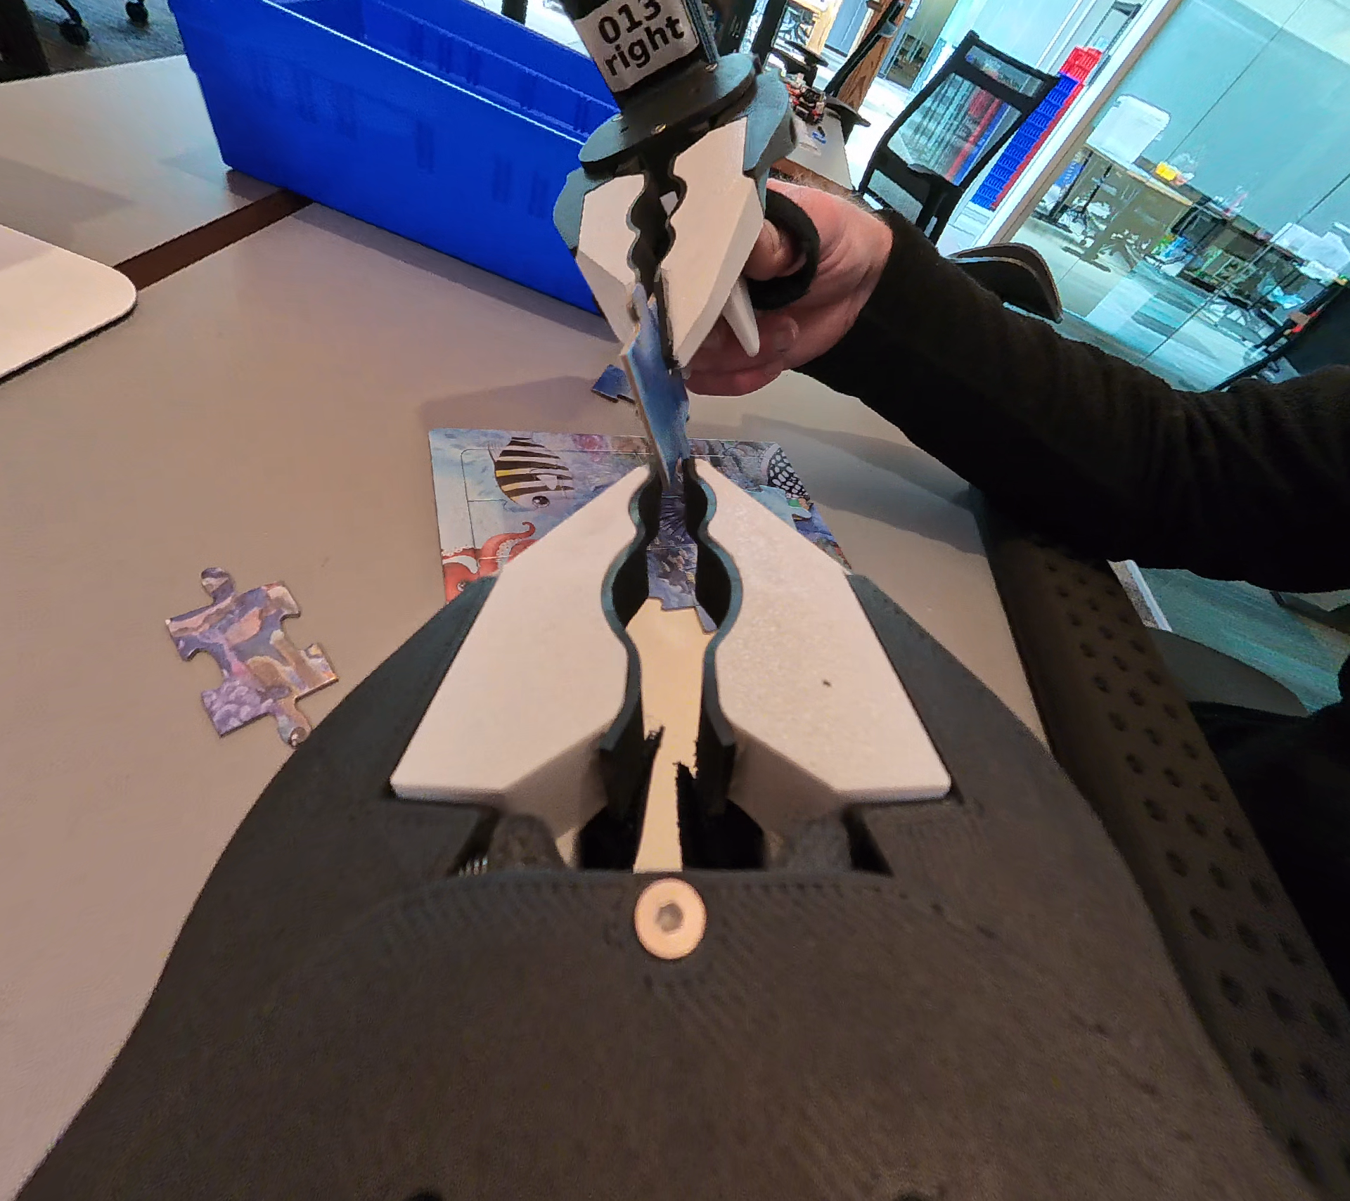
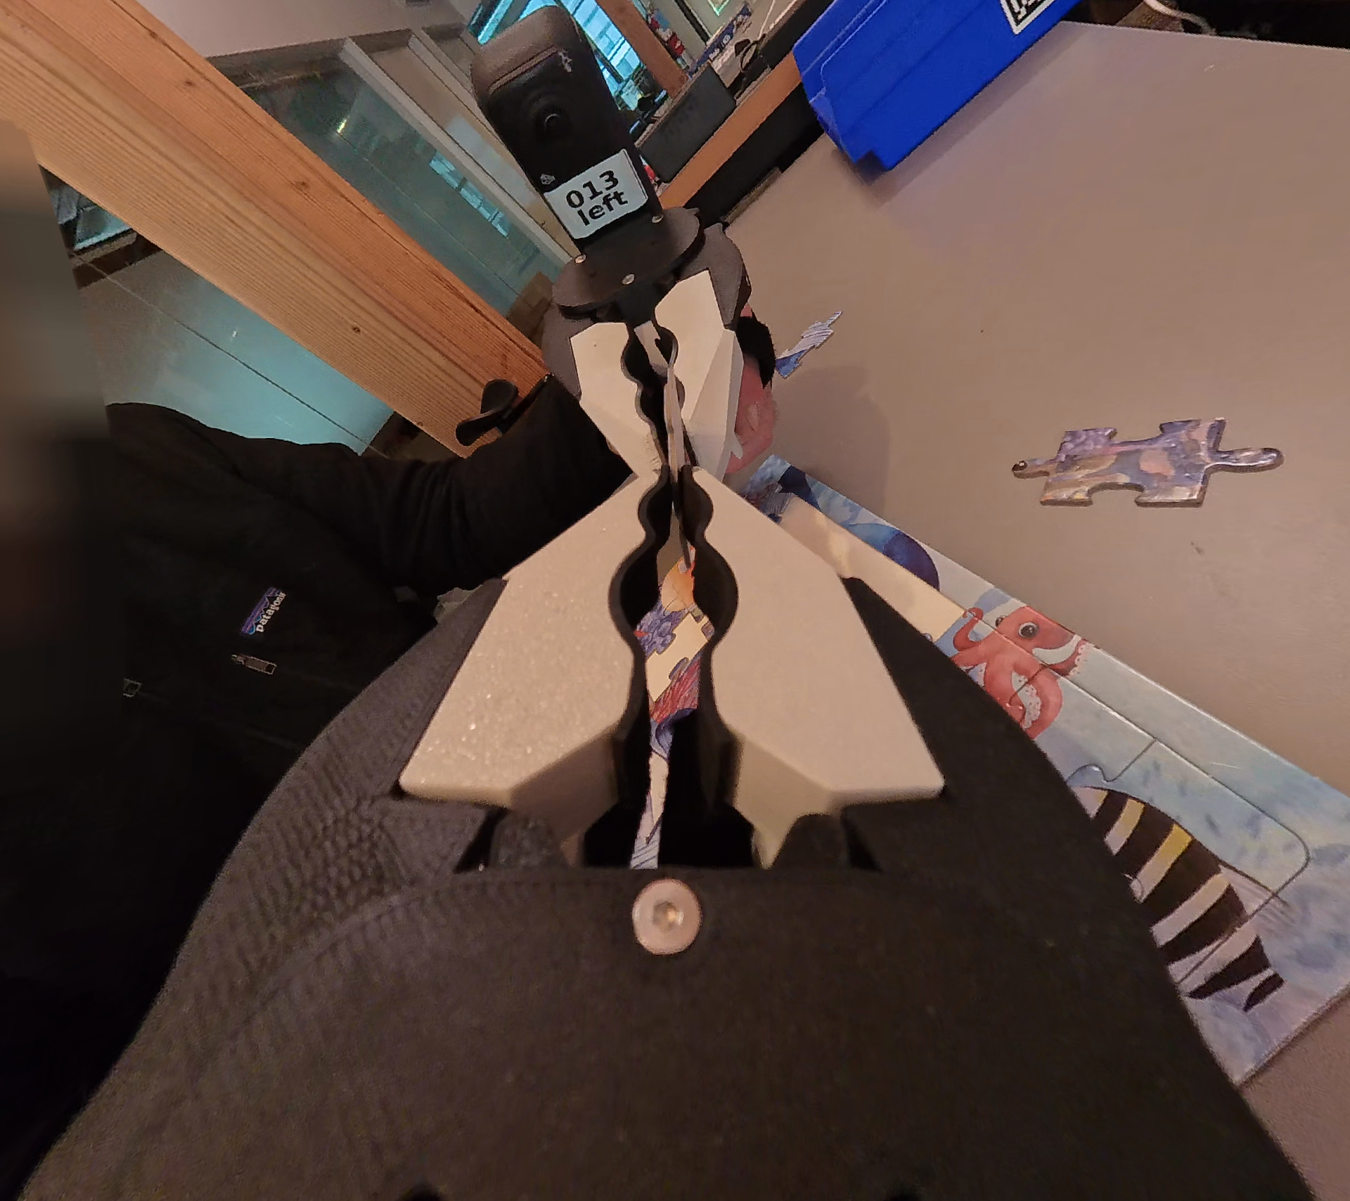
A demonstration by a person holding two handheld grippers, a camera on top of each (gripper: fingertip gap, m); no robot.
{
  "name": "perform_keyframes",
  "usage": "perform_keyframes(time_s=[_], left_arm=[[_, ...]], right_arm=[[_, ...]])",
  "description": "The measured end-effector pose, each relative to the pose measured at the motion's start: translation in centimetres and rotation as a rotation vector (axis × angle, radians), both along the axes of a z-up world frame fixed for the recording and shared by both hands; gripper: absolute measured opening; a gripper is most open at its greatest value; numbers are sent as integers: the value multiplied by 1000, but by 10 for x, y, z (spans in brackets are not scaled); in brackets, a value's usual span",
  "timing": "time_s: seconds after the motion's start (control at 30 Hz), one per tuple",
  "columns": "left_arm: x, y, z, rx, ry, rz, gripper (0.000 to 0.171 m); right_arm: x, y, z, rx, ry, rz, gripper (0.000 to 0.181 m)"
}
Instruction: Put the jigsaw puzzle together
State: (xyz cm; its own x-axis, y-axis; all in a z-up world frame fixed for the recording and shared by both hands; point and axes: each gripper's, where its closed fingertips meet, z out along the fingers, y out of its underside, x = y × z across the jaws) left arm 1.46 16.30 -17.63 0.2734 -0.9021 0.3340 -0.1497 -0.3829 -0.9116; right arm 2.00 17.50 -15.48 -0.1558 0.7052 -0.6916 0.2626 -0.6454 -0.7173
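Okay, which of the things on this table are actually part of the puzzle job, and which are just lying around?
Part of the job:
- blue puzzle piece, held between both hand-held grippers: right hand-held gripper, left hand-held gripper
- partly assembled puzzle
- loose purple piece
- loose blue piece behind the puzzle

Just lying about:
- blue bin
- white pad at the table's edge

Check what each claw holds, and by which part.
Both claws pinch one blue puzzle piece in mid-air: the right claw its upper end, the left claw its lower tip.
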Motion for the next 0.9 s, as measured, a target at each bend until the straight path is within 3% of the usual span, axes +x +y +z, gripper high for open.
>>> perform_keyframes(time_s=[0.27,0.9], left_arm=[[-13,8,15,-34,-92,47,0],[-15,3,-5,-75,12,21,0]], right_arm=[[2,-5,-8,10,-41,29,0],[-1,-9,-19,7,-98,52,0]])
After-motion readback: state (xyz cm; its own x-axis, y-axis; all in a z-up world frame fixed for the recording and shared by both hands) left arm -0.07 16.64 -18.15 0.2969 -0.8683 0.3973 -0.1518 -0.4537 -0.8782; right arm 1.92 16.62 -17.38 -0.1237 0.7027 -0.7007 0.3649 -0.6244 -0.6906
